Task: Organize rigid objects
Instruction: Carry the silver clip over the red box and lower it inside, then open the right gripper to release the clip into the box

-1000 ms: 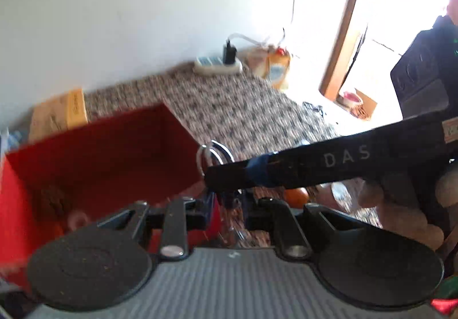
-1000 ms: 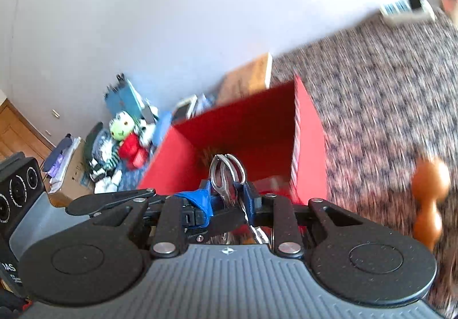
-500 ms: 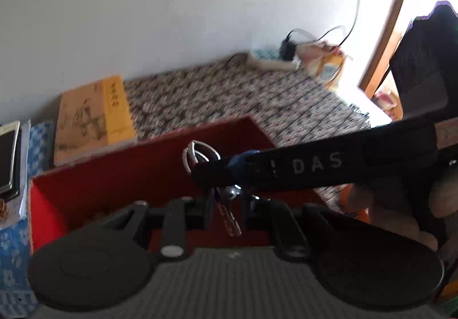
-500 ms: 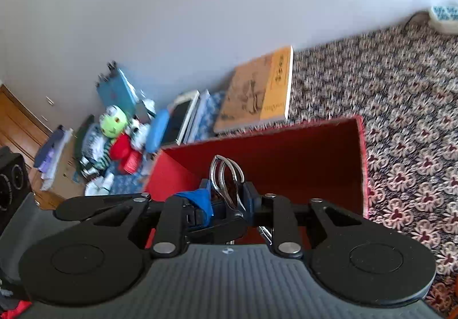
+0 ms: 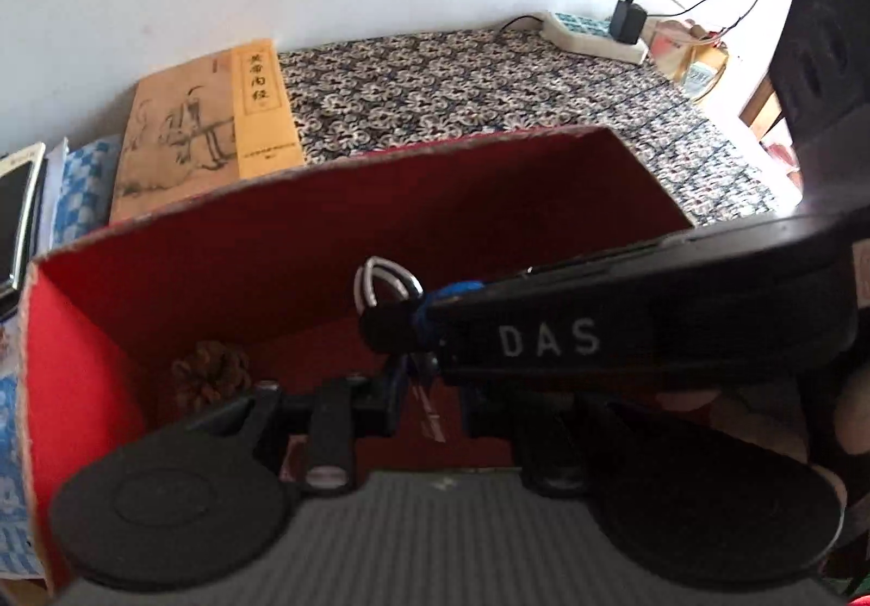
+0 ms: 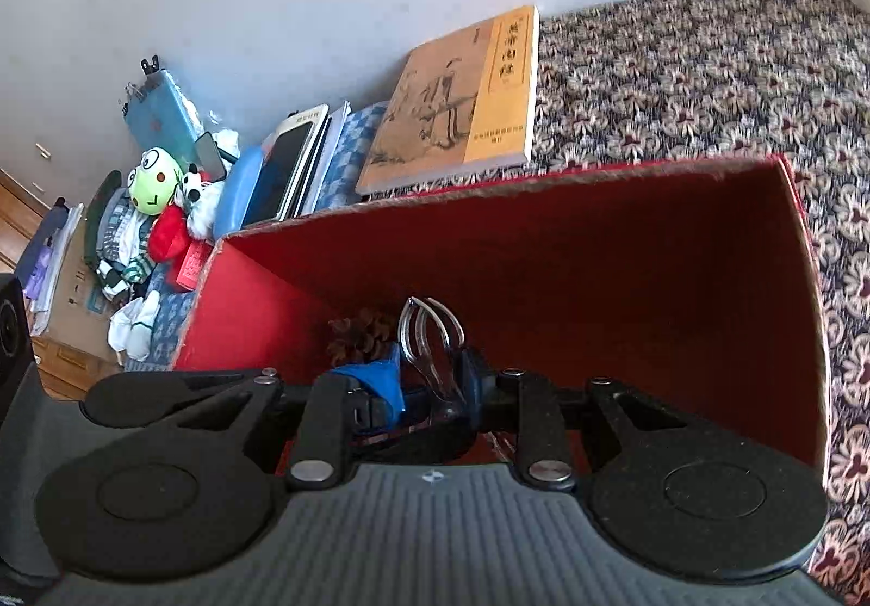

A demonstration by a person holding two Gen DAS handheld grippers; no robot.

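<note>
A silvery metal utensil with wire loops [image 5: 380, 279] hangs over the open red box [image 5: 179, 258]. In the left wrist view its lower end runs down between the fingers of my left gripper [image 5: 427, 388], which is shut on it. My right gripper [image 5: 391, 328] reaches in from the right, crossing in front. In the right wrist view the utensil [image 6: 429, 334] stands between the blue-taped fingers of my right gripper [image 6: 429, 388], shut on it above the box [image 6: 598, 225]. A pine cone [image 5: 212, 377] lies on the box floor, also seen as the pine cone [image 6: 359, 328] just left of the utensil.
An orange book [image 6: 457, 111] lies behind the box on the patterned cloth [image 6: 707, 73]. To the left are a tablet [image 6: 293, 165], stuffed toys [image 6: 157, 192] and clothes. A power strip [image 5: 587, 35] with a plugged charger sits far back right by the wall.
Both grippers carried the utensil leftward and down, from beside the box's right edge to over its inside. The box now fills the lower view and the pine cone shows.
</note>
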